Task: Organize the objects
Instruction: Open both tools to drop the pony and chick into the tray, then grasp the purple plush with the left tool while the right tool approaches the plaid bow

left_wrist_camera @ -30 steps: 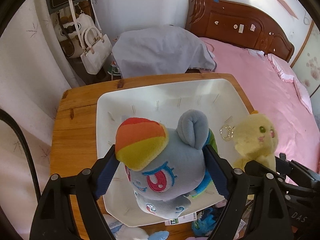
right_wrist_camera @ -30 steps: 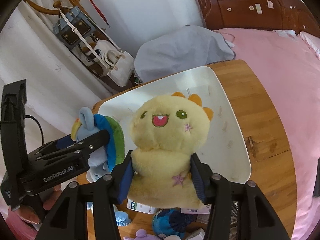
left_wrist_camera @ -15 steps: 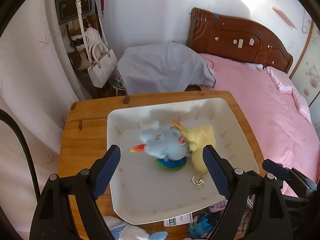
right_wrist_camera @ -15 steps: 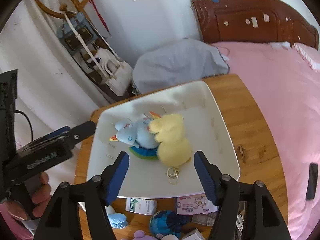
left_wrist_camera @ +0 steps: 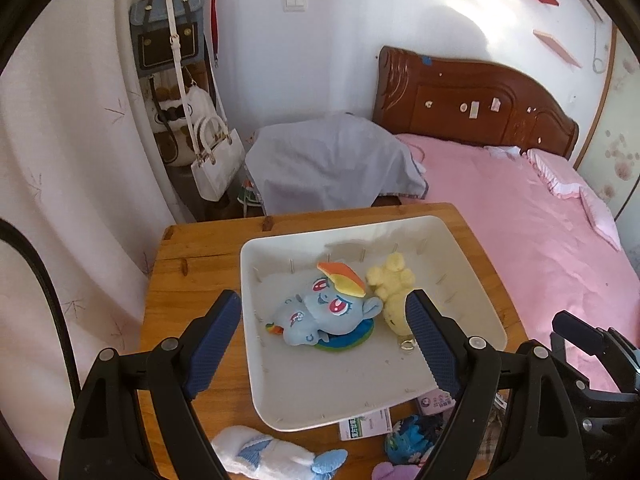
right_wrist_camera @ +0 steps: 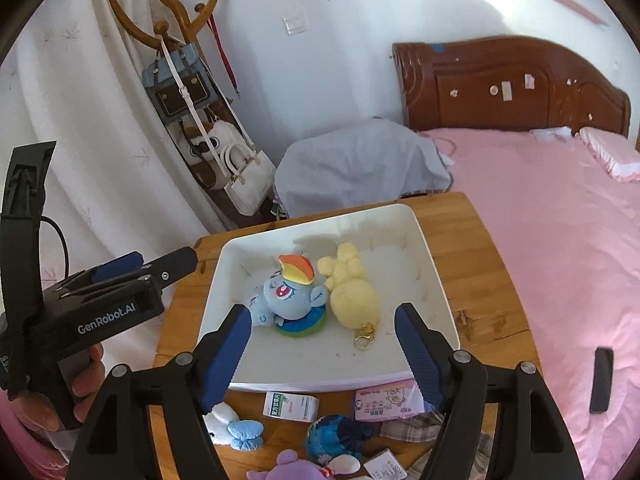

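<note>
Both toys now sit in the white tray on the wooden bench, which fits the tidy-up goal. The blue pony plush, w/ rainbow mane, lies on its side; the yellow plush lies face down, touching it, key ring toward the near rim.

Left tool hovers above the tray, jaws wide, nothing between the ribbed blue pads. Right tool likewise empty, jaws opening.

Both plushes look soft & fuzzy, so prob. squash easily in a grip. Tray is smooth, hard plastic w/ sloped walls & rounded corners, good for keeping round toys from rolling off.

Still loose by the near bench edge: white-blue plush, dark blue toy, small boxes. Likely next.
</note>
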`<state>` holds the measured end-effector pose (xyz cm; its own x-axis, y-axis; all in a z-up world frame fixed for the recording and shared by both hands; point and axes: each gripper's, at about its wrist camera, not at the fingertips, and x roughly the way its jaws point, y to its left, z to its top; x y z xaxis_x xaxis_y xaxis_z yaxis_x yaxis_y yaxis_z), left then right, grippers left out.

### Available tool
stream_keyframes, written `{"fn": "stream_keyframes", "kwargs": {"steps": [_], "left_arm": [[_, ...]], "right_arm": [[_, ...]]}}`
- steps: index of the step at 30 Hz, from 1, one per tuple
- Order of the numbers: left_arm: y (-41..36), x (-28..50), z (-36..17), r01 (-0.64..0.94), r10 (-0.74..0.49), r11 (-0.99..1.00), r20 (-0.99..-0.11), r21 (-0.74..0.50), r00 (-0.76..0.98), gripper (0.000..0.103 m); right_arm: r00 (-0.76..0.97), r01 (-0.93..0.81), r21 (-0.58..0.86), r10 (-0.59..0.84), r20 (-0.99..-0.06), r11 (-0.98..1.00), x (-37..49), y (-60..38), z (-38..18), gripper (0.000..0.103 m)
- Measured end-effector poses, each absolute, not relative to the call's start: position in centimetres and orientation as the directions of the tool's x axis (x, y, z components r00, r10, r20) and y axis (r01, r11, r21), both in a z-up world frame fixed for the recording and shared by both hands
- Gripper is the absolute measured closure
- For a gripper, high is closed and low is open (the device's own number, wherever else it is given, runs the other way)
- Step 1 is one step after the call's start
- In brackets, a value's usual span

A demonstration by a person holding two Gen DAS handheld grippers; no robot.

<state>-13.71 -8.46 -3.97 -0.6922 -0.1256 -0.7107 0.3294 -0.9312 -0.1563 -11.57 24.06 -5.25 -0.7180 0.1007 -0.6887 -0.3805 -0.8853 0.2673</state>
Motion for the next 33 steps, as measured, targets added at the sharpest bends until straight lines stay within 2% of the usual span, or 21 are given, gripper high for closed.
{"fn": "stream_keyframes", "kwargs": {"steps": [3, 16, 26, 28, 29, 33], "left_arm": [[-8.6, -12.5, -3.6, 0.308, -0.112, -0.938, -0.700, -0.160, -0.705, 0.016], [-8.7, -7.4, -4.4, 0.259, -0.050, -0.947, -0.707, -0.192, -0.706, 0.016], [-7.3, -4.9, -5.5, 0.210, 0.016, -0.957, -0.762, -0.198, -0.647, 0.016], [-6.9, -4.7, -5.5, 0.204, 0.024, -0.959, -0.772, -0.198, -0.635, 0.016], [-6.8, -4.6, -5.5, 0.201, 0.026, -0.960, -0.776, -0.195, -0.630, 0.016], [-5.7, -4.2, -5.5, 0.182, 0.028, -0.968, -0.791, -0.174, -0.611, 0.016]], "right_arm": [[-0.739, -0.381, 0.264, 0.120, -0.663, -0.886, -10.4, 23.2, -4.5, 0.022], [-0.747, -0.395, 0.196, 0.190, -0.637, -0.897, -7.0, 18.8, -4.0, 0.022], [-0.731, -0.372, 0.104, 0.221, -0.646, -0.922, -3.7, 16.0, -4.3, 0.022], [-0.723, -0.376, 0.123, 0.208, -0.659, -0.918, -2.9, 16.0, -4.6, 0.022], [-0.736, -0.303, 0.146, 0.133, -0.664, -0.942, -2.5, 16.0, -4.7, 0.022], [-0.732, -0.319, 0.204, 0.104, -0.674, -0.926, -1.0, 17.0, -5.3, 0.021]]}}
